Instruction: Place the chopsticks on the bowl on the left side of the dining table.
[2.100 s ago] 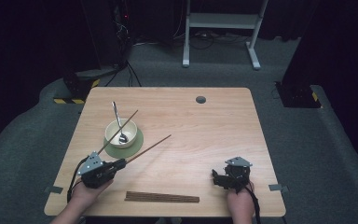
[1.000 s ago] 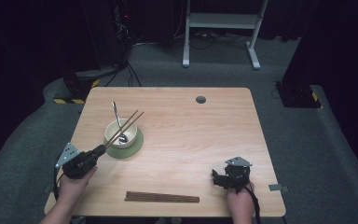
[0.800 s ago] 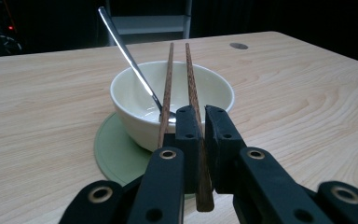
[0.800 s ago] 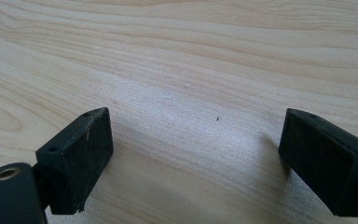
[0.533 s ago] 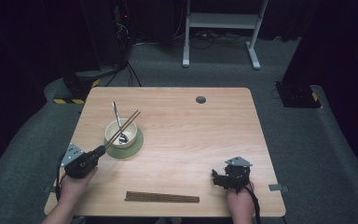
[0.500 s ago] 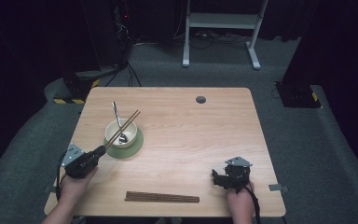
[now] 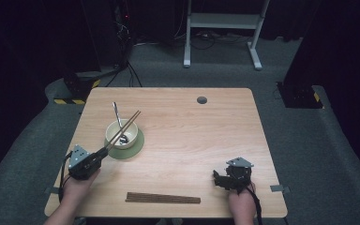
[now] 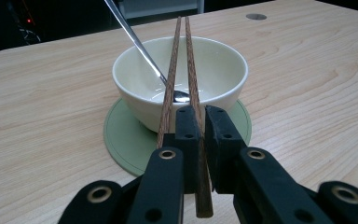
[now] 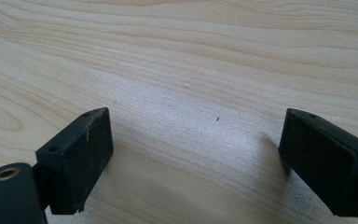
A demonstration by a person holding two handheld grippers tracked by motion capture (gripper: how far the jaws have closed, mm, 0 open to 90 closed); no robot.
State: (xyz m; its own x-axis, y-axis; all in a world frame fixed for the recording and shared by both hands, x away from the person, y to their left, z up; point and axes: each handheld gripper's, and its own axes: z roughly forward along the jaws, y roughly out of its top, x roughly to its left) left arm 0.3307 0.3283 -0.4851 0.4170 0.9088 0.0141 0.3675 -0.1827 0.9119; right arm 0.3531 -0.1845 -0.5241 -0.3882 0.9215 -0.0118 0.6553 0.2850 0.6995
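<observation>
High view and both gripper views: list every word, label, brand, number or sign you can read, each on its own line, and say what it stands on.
No readable text in any view.
The bowl, green coaster, chopsticks, spoon and table carry no print.
The yellow and black hazard stripes on the floor are a pattern, not words.
</observation>
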